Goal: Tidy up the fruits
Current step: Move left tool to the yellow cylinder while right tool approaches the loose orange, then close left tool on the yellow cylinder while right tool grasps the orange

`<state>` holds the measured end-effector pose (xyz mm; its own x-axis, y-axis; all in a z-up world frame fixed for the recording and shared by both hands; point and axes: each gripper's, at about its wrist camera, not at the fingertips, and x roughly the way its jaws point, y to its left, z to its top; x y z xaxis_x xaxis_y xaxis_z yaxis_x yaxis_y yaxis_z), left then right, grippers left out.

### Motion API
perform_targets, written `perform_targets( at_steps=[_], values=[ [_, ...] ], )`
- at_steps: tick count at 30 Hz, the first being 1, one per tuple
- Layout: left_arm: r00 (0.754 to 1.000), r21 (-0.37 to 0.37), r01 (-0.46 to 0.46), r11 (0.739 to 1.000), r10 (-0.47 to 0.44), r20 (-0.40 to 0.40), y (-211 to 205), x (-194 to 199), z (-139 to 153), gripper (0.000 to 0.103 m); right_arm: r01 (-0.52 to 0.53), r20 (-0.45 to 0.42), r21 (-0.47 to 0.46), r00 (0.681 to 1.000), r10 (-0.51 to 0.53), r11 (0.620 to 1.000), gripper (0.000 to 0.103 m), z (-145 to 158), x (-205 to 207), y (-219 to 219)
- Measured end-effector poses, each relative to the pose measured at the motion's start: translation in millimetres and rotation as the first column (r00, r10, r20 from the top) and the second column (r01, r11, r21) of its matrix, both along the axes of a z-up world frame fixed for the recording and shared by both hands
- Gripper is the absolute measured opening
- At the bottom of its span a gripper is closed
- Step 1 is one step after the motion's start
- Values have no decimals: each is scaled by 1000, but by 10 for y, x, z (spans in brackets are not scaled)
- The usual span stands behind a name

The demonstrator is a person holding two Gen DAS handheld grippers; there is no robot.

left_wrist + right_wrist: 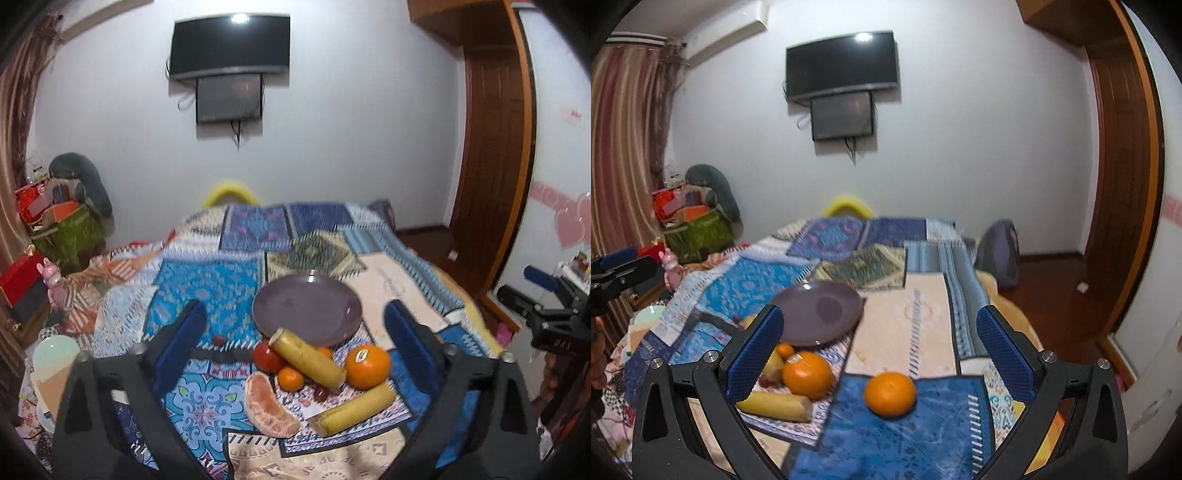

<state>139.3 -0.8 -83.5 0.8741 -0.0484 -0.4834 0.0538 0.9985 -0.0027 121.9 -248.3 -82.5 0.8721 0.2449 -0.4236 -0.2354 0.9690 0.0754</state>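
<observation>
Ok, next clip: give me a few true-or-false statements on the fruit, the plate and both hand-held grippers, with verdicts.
1. The purple plate holds no fruit. True.
2. The left hand-held gripper grips a banana. False: open, nothing between its pads.
3. One orange lies alone on the blue patch, apart from the pile. True.
4. The stickered orange sits on the plate. False: it rests on the cloth beside the banana pieces.
5. The right hand-held gripper is shut. False: open.
</observation>
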Motion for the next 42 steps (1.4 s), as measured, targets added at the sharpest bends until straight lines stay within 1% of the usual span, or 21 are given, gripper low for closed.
perform_targets(
  at_steps=[2,4,5,6,8,9,11,13,18,22,25,28,31,34,35,36,37,40,42],
  values=[
    [999,3,-6,1000,6,-47,-1,122,-110,87,3,-30,-11,1000,-4,1000,100,-69,57,-36],
    [996,-4,-4,1000,4,-86,1,225,-195,84,-8,-60,-22,998,7,1000,91,-129,109,-58],
    [995,-3,-5,1000,4,-105,-10,273,-231,80,-14,-77,-25,997,12,1000,90,-152,123,-66],
    [992,-4,-3,1000,2,-128,-15,338,-297,73,-18,-94,-24,995,16,1000,88,-186,174,-80],
    [987,-4,-5,1000,4,-161,-24,410,-383,65,-27,-122,-13,992,25,1000,85,-252,223,-98],
    [983,-4,-9,1000,8,-183,-26,465,-456,63,-31,-137,-6,990,30,1000,85,-294,259,-107],
    [977,-11,-12,1000,10,-215,-30,539,-565,62,-34,-157,-3,987,33,999,82,-370,309,-118],
    [969,-25,-11,1000,5,-246,-22,614,-665,62,-42,-173,-17,984,38,999,75,-449,344,-97],
    [955,-40,-11,999,-1,-296,-59,744,-836,62,-65,-235,-4,970,62,998,69,-643,453,-73],
    [941,-47,3,999,-19,-337,-128,837,-989,62,-85,-278,3,957,83,996,68,-763,532,-44],
    [928,-69,1,998,-26,-372,-149,908,-1086,62,-91,-297,6,951,89,996,68,-818,562,-26],
    [919,-87,11,996,-44,-391,-192,959,-1151,62,-100,-313,4,945,96,995,68,-874,599,-15],
    [919,-72,-2,997,-26,-394,-216,1017,-1212,62,-106,-331,5,938,102,994,68,-935,626,-4],
    [915,-75,-25,997,-8,-403,-203,1083,-1265,62,-112,-354,16,929,110,994,68,-1000,671,-12],
    [916,-74,-33,997,1,-402,-198,1105,-1279,61,-115,-361,19,926,114,993,68,-1014,676,-11],
    [916,-69,-43,997,11,-400,-191,1113,-1290,57,-118,-367,23,923,118,993,68,-1033,683,-11],
    [916,-59,-59,997,31,-400,-188,1131,-1308,55,-121,-374,27,919,122,992,68,-1049,698,-12],
    [918,-68,-74,995,41,-395,-178,1156,-1334,54,-132,-393,38,910,136,990,68,-1105,722,5],
    [920,-56,-78,995,50,-389,-196,1174,-1339,54,-136,-402,40,905,141,990,68,-1136,737,19]
  ],
)
